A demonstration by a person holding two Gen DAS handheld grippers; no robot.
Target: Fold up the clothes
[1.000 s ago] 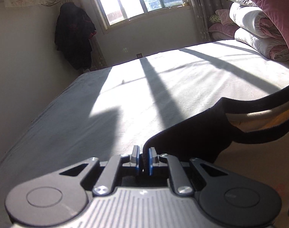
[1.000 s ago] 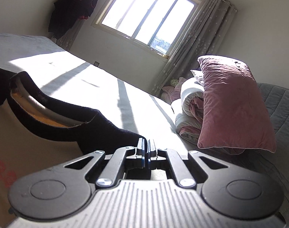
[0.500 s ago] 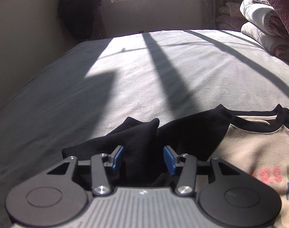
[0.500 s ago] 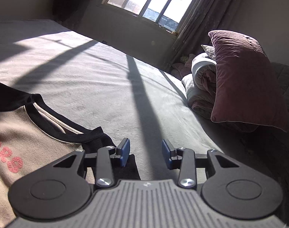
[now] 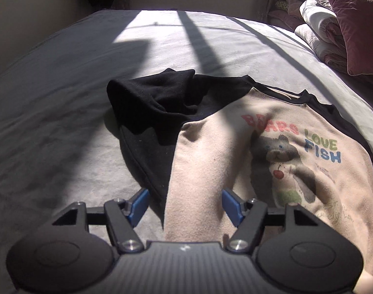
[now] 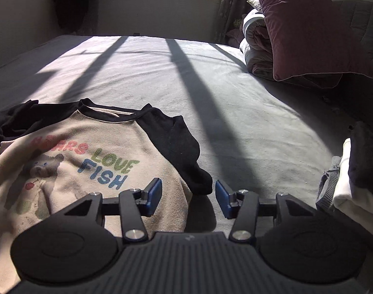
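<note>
Sunlit bedroom, grey bed (image 6: 235,112) carries beige sweatshirt (image 5: 211,161) with black sleeves, print side up, collar toward far end. Left hand-held gripper (image 5: 184,204) and right hand-held gripper (image 6: 188,197): jaws just been opening, spread, pads clear of cloth. Left sleeve (image 5: 157,103) bunched, right sleeve (image 6: 184,152) lying flat along body. Judgement: smooth the bunched sleeve flat first, then pinch each sleeve by cuff and fold inward across print.
</note>
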